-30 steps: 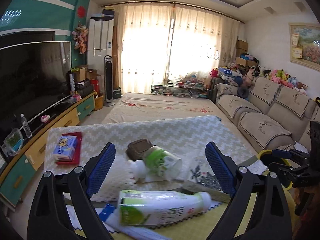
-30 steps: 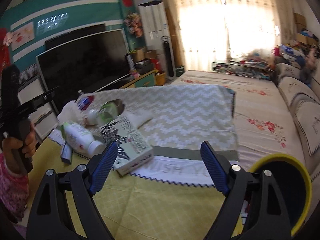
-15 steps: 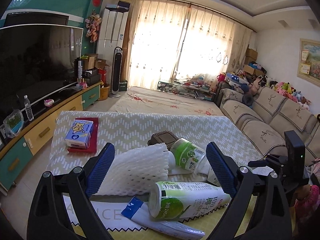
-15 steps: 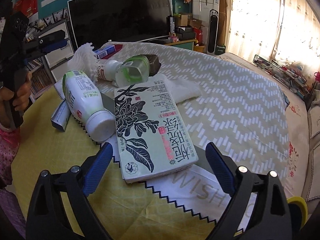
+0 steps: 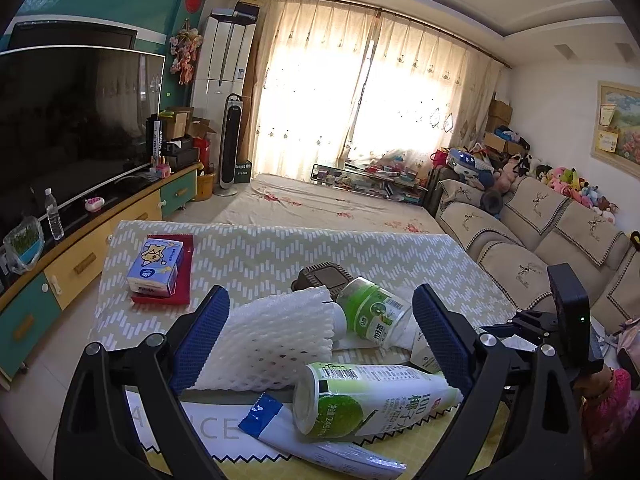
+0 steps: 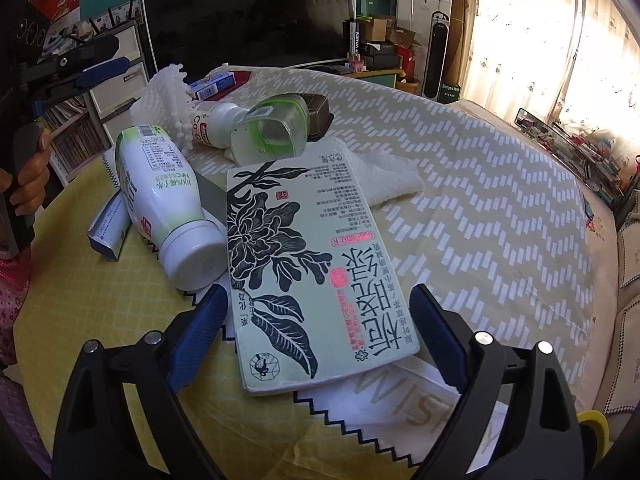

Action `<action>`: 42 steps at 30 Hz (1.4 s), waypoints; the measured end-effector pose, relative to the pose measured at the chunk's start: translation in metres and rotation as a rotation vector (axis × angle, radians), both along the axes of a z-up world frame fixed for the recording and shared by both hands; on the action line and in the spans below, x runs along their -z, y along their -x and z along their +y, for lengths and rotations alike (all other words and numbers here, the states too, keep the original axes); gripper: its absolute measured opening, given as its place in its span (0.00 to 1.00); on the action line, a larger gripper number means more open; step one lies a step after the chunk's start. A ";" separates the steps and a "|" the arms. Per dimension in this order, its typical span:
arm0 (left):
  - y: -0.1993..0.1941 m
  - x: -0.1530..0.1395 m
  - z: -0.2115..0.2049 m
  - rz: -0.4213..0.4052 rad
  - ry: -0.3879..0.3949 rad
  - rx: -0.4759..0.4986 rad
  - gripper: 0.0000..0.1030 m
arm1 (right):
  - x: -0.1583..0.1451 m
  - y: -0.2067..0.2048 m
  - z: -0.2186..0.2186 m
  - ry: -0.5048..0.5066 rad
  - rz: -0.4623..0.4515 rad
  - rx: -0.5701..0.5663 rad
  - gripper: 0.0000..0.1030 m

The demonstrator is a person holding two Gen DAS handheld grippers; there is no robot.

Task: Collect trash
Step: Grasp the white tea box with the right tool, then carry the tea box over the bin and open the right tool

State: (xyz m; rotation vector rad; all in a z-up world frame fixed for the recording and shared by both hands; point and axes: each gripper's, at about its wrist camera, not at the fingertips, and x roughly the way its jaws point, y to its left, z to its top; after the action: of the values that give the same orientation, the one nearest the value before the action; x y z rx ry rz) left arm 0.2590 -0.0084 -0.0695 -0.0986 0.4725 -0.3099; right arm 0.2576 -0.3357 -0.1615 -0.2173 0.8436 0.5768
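Note:
Trash lies on the table: a white foam net sleeve (image 5: 272, 344), a green-and-white coconut drink bottle (image 5: 368, 400) on its side, a clear green-labelled bottle (image 5: 372, 312), a blue-ended wrapper (image 5: 304, 440) and a flat pale green tea carton (image 6: 308, 264). My left gripper (image 5: 320, 344) is open just before the foam sleeve and the drink bottle. My right gripper (image 6: 318, 336) is open, its blue fingers on either side of the carton's near end. The drink bottle (image 6: 160, 196), foam sleeve (image 6: 168, 96) and clear bottle (image 6: 272, 132) also show in the right wrist view.
A tissue pack (image 5: 156, 268) on a red booklet and a dark brown tray (image 5: 320, 280) sit on the zigzag tablecloth (image 5: 256, 256). A yellow-rimmed bin (image 6: 596, 428) stands at the lower right. A TV cabinet is on the left, a sofa (image 5: 560, 248) on the right.
Both grippers have moved in toward the trash pile. The right one dropped low over the tea carton, which now lies between its open fingers. The foam sleeve came into the left view.

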 end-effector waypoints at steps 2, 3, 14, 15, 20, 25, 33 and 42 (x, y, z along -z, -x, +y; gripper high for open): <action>0.001 0.001 -0.003 0.003 -0.007 0.007 0.89 | 0.002 -0.001 0.002 0.016 0.006 0.003 0.75; 0.001 0.001 -0.004 0.003 -0.011 0.010 0.89 | 0.002 -0.001 0.002 0.016 0.006 0.003 0.74; 0.003 0.001 -0.007 -0.002 -0.013 0.019 0.89 | -0.007 0.020 -0.007 0.011 -0.035 0.053 0.69; 0.003 0.001 -0.008 -0.003 -0.013 0.021 0.89 | -0.010 0.024 -0.010 0.002 -0.041 0.061 0.69; 0.003 0.001 -0.009 -0.004 -0.017 0.029 0.89 | -0.027 0.046 -0.034 -0.046 -0.075 0.138 0.67; 0.004 0.001 -0.010 -0.003 -0.018 0.034 0.89 | -0.043 0.074 -0.068 -0.120 -0.108 0.219 0.67; 0.004 0.003 -0.013 -0.002 -0.024 0.040 0.89 | -0.072 0.117 -0.114 -0.179 -0.172 0.334 0.67; 0.003 0.004 -0.014 0.001 -0.028 0.047 0.89 | -0.040 0.138 -0.227 -0.124 -0.097 0.736 0.67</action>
State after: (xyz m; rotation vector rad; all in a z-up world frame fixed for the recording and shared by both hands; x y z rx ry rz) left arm 0.2559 -0.0225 -0.0736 -0.0607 0.4806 -0.3489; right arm 0.1196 -0.5625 -0.1218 0.1797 0.7255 -0.0732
